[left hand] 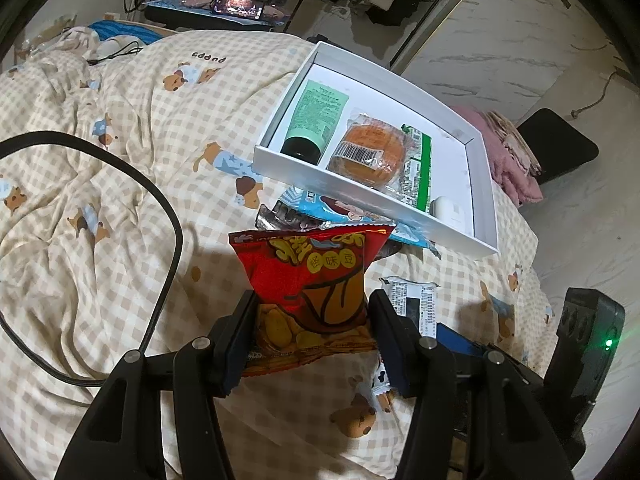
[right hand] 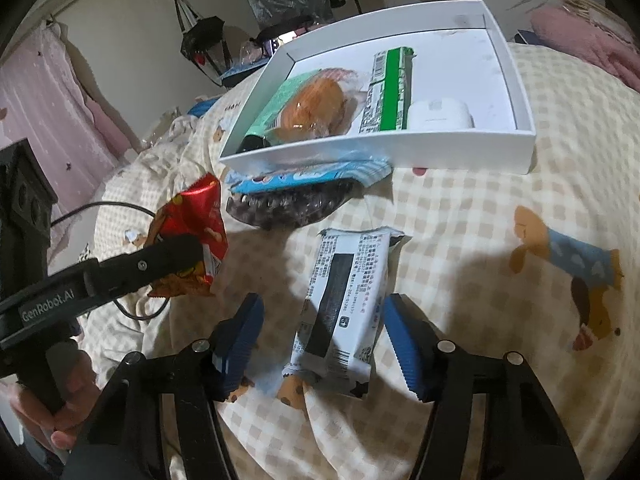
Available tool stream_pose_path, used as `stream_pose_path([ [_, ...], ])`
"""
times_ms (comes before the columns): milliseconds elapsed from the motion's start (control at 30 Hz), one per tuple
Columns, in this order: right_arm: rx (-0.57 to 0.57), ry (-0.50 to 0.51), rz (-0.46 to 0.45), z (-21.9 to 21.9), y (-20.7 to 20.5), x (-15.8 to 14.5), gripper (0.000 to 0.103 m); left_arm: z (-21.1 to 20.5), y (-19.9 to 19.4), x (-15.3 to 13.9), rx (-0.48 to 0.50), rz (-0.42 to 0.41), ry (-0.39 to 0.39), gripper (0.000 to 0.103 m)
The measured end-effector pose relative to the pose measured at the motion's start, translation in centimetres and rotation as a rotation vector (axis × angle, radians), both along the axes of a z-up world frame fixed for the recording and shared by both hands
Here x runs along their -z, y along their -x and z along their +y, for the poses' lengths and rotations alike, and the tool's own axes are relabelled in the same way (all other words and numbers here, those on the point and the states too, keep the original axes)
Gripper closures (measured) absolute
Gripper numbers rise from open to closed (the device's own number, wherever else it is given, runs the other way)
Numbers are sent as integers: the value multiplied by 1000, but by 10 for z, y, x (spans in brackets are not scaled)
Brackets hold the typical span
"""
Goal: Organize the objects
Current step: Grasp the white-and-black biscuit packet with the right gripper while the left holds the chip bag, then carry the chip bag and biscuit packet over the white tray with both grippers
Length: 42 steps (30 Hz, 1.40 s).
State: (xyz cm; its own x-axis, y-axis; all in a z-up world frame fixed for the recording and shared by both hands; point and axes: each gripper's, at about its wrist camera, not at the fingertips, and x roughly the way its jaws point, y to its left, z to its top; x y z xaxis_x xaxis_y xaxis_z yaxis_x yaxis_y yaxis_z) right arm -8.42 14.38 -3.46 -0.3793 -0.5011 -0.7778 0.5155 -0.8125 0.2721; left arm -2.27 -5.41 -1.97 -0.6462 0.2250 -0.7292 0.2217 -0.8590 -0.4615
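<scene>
So the left gripper point(left hand: 310, 330) is pinching a red snack bag point(left hand: 310, 280) by its lower half, lifted off the checked bedspread point(left hand: 120, 200). The bag's shiny and crinkled, with yellow lettering up top, its long axis running straight out from the fingers toward the white box point(left hand: 484, 184). The right gripper point(right hand: 324, 344) has its blue fingers point(right hand: 402, 344) spread either side of a white wrapped bar point(right hand: 344, 300) lying flat on the bedspread, not touching it. That bar has a black stripe, long axis pointing toward the box.
</scene>
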Motion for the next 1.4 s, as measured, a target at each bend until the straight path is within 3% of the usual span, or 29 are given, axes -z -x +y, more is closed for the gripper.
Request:
stream_pose_path([
  [300, 4, -181, 132, -25, -13, 5, 38, 1, 3, 4, 1, -10, 10, 43],
  [500, 2, -261, 159, -31, -15, 11, 53, 2, 3, 4, 4, -11, 9, 43],
  [733, 58, -105, 163, -4, -10, -10, 54, 2, 3, 4, 7, -10, 6, 43],
  [900, 52, 85, 84, 16, -3, -17, 54, 3, 3, 3, 10, -7, 5, 43],
  [1400, -17, 188, 10, 12, -5, -17, 54, 3, 4, 3, 15, -10, 3, 43],
])
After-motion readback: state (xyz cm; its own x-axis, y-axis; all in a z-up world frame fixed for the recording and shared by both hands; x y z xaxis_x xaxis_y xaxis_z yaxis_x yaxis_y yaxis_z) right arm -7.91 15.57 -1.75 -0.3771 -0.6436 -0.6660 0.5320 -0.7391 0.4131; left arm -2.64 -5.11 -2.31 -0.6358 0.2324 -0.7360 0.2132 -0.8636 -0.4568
